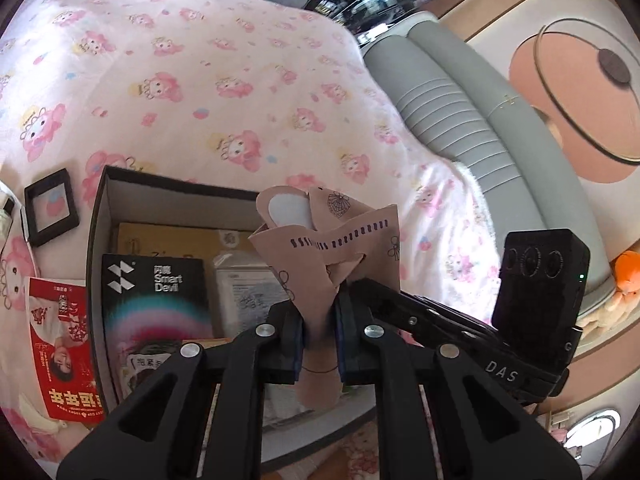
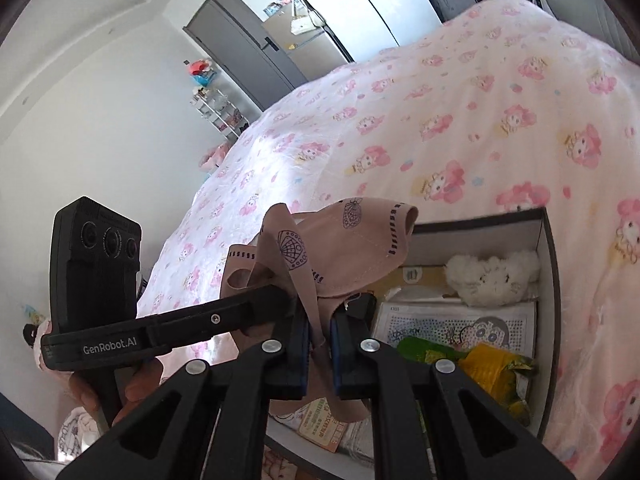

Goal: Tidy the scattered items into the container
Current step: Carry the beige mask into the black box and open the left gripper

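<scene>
A pink face mask (image 1: 332, 236) with dark printed patterns hangs above an open dark cardboard box (image 1: 96, 240) on the bed. My left gripper (image 1: 319, 320) is shut on the mask's lower part. My right gripper (image 2: 319, 332) is shut on the same mask (image 2: 360, 240) by its strap; it shows in the left wrist view (image 1: 400, 300) coming in from the right. The box (image 2: 548, 280) holds a black Smart Devil package (image 1: 156, 304), papers, a white plush (image 2: 492, 276) and a yellow-green packet (image 2: 480, 364).
A small black frame (image 1: 50, 206) and a red leaflet (image 1: 64, 356) lie on the pink cartoon bedspread (image 1: 240, 80) left of the box. A grey padded headboard (image 1: 460, 108) runs along the right. An orange plush (image 1: 628, 272) sits at far right.
</scene>
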